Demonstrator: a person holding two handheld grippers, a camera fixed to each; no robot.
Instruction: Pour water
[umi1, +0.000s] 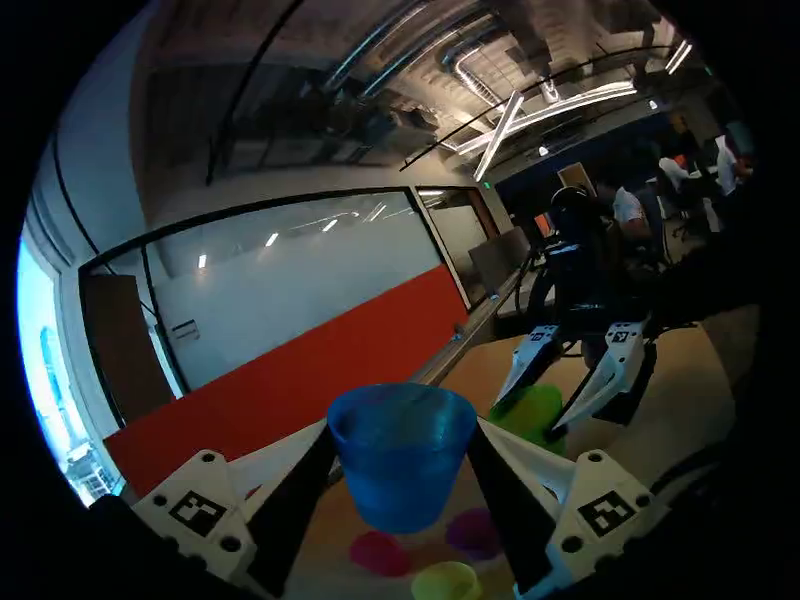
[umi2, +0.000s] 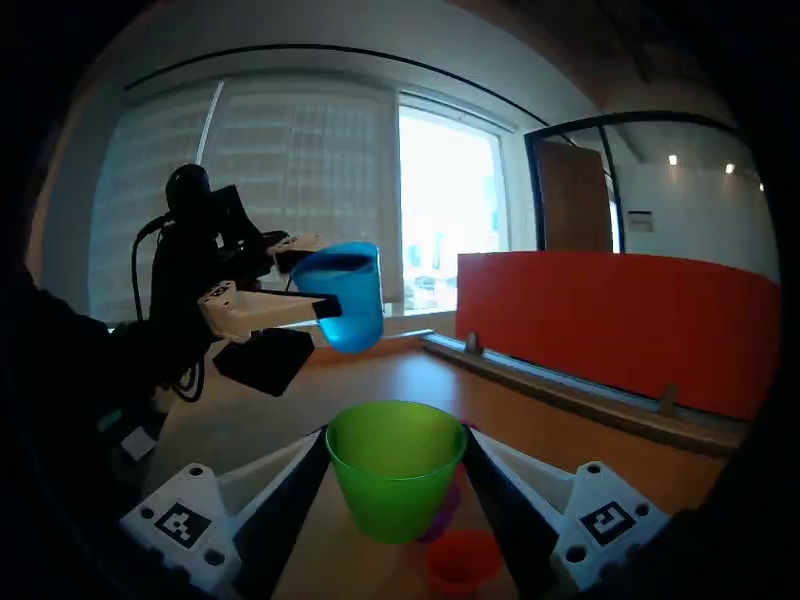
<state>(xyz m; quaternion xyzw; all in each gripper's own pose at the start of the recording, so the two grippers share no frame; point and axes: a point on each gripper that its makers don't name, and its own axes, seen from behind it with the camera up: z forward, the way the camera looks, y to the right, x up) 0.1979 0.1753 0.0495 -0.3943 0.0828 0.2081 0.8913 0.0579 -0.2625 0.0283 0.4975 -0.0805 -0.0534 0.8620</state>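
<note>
Right up close in the left gripper view, the left gripper (umi1: 402, 432) is clamped on the blue cup (umi1: 402, 470), a finger pressing each side, and the cup sits upright between them, held up off the table (umi1: 690, 400). I can't tell whether there's any water in it, the translucent wall gives nothing away. Just below the blue cup, down on the wood, a pink cup (umi1: 378, 552), a purple cup (umi1: 472, 530) and a yellow cup (umi1: 447, 582) bunch close together. Over to the right gripper view and it's the same picture in green: the right gripper (umi2: 396, 436) grips the green cup (umi2: 396, 465) from both sides, mouth up, with an orange-red cup (umi2: 462, 562) near the bottom edge and a sliver of purple peeking out from behind the green one. A little farther out, each gripper can see the other. From the left gripper view, the right gripper's two white fingers pinch the green cup low over the tabletop; from the right gripper view, the blue cup hangs high and off to the left, close to upright, well above the green one and not over it. Behind it, a dark sleeve (umi2: 60, 370) and the cabled handle. Farther back, a red partition (umi2: 620, 320) runs along the table's far edge, with a bright window (umi2: 450, 210) beside it and a frosted glass wall (umi1: 300, 270) above it. Way in the distance, seated people (umi1: 630, 205) under strip lights (umi1: 500, 130).
</note>
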